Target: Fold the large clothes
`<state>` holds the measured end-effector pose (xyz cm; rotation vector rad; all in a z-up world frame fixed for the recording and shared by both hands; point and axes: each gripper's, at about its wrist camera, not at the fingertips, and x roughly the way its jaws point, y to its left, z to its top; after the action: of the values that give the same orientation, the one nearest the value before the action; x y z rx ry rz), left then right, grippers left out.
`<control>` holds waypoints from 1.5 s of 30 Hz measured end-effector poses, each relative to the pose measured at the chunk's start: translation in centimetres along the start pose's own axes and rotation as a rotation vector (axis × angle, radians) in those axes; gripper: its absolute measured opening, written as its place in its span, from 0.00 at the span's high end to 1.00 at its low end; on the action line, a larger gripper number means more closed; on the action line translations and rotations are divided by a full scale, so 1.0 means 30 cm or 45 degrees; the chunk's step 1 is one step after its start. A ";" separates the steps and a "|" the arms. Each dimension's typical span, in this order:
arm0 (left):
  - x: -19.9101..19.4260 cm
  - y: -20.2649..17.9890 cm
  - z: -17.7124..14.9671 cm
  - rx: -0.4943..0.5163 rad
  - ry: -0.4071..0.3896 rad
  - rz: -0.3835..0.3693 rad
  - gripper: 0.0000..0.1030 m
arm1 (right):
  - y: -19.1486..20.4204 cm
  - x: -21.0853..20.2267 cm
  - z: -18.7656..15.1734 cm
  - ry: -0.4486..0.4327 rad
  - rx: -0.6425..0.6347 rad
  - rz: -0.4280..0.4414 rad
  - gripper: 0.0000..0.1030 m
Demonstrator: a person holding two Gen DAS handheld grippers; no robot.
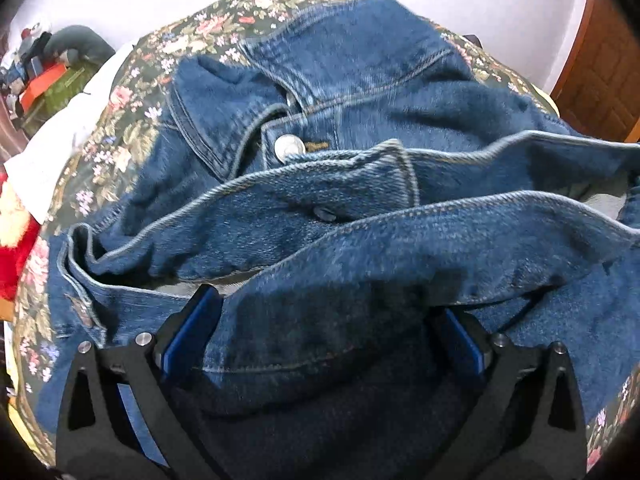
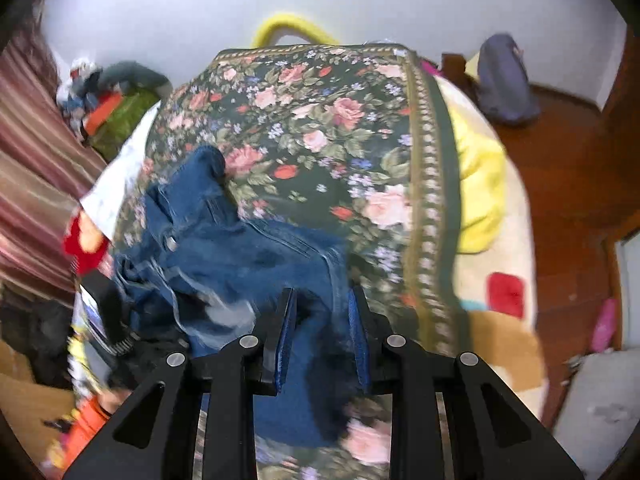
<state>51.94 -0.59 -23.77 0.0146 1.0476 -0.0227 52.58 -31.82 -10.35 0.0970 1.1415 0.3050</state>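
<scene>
The denim jacket [image 1: 340,208] lies crumpled on the floral bedspread [image 2: 340,128]. The left gripper [image 1: 324,320], jaws wide, has a thick fold between its pads. The right gripper [image 2: 322,320], jaws narrower, clamps the jacket's edge between its blue pads.

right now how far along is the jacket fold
Early. Done: the denim jacket is on the floral bedspread. In hand: the left gripper and right gripper each have denim between their fingers. Left: it is bunched, collar button showing, with no neat fold visible yet.
</scene>
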 end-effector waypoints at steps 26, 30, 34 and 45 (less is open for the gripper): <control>-0.288 0.235 -0.012 0.149 -0.135 -0.044 0.06 | 0.148 0.321 0.102 0.000 0.138 0.047 0.78; -0.303 0.321 0.019 0.092 -0.180 0.022 0.06 | 0.052 0.295 0.128 -0.046 0.298 0.082 0.78; -0.306 0.494 0.012 -0.015 -0.175 0.121 0.06 | 0.047 0.237 0.100 -0.091 0.215 0.063 0.78; -0.158 0.703 -0.155 -0.209 0.068 -0.119 0.06 | 0.209 0.142 -0.067 -0.124 -0.181 -0.106 0.78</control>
<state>46.09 20.66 -21.95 -0.1834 1.0999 -0.0214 51.20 -24.78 -13.48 -0.0601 1.0213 0.3030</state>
